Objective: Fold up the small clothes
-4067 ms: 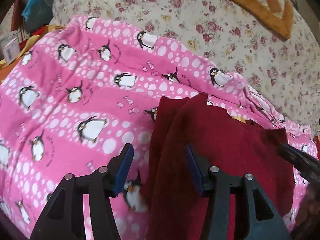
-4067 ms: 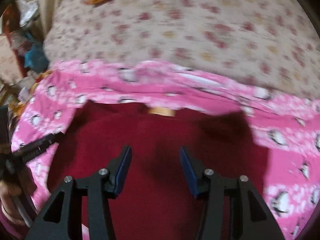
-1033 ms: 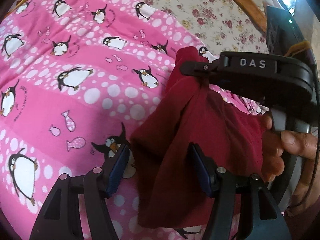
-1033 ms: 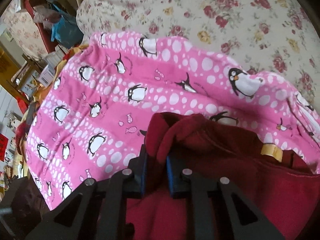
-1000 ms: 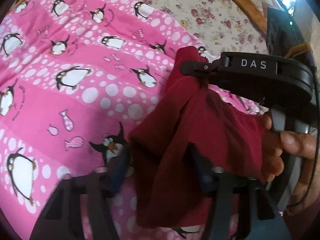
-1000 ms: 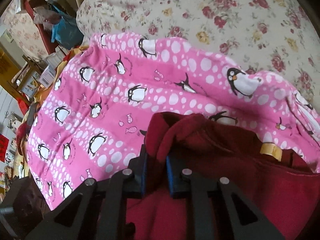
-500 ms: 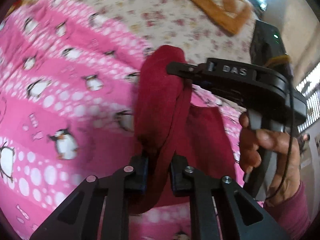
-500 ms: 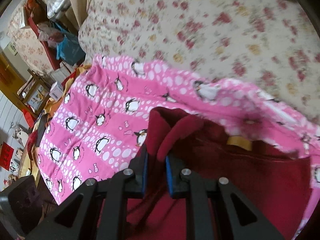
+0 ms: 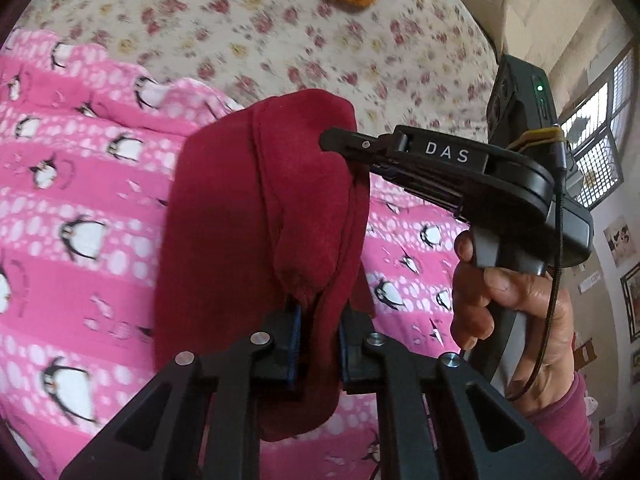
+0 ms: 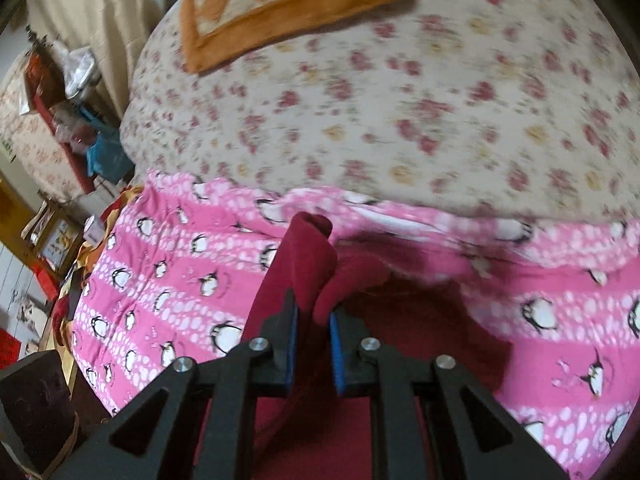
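Note:
A small dark red garment (image 9: 248, 216) hangs lifted above a pink penguin-print blanket (image 9: 72, 208). My left gripper (image 9: 318, 320) is shut on its lower edge, and the cloth drapes over the fingers. My right gripper (image 9: 340, 140), seen from the side in the left wrist view, is shut on the garment's upper edge. In the right wrist view the right gripper (image 10: 312, 320) pinches a bunched fold of the red garment (image 10: 304, 264), and the rest of it trails down onto the blanket (image 10: 160, 280).
A floral bedspread (image 10: 400, 100) lies beyond the blanket, with an orange-bordered quilted cloth (image 10: 288, 4) at its far side. Cluttered shelves and bags (image 10: 80, 128) stand off the bed's left edge. A window (image 9: 596, 148) is at the right.
The left gripper has closed on the garment's lower edge. Both grippers have lifted the garment up off the blanket, and both views have tilted up toward the floral bedspread.

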The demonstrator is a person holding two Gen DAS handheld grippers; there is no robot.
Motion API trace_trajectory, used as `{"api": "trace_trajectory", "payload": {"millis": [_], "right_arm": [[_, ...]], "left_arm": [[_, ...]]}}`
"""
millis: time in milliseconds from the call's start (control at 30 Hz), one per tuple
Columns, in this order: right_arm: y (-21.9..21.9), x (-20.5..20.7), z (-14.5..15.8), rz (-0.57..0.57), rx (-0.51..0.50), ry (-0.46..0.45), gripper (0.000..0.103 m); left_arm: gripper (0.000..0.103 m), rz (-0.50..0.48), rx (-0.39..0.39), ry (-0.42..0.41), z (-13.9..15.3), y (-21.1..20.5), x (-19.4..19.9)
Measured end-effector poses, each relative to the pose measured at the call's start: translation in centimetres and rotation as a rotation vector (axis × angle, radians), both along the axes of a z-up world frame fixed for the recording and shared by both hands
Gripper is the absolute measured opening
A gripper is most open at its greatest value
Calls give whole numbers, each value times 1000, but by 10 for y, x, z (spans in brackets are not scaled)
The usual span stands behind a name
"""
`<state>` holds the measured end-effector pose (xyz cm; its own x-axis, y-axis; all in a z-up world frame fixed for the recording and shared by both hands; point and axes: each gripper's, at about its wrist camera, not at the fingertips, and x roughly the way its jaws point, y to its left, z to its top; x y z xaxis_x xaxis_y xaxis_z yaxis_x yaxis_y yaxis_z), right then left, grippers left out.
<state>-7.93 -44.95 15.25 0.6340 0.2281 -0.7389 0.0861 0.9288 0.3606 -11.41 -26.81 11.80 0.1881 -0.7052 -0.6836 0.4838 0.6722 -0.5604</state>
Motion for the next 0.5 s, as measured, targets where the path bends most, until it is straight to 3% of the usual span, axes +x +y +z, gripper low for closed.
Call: {"api": "trace_trajectory", "payload": {"millis": [233, 500], "right_arm": [[-29, -19, -12, -30, -43, 38, 13], [-41, -28, -35, -45, -20, 73, 13]], "left_arm": [[0, -9, 5, 43, -14, -28, -12], [0, 4, -21, 105, -27, -27, -10]]}}
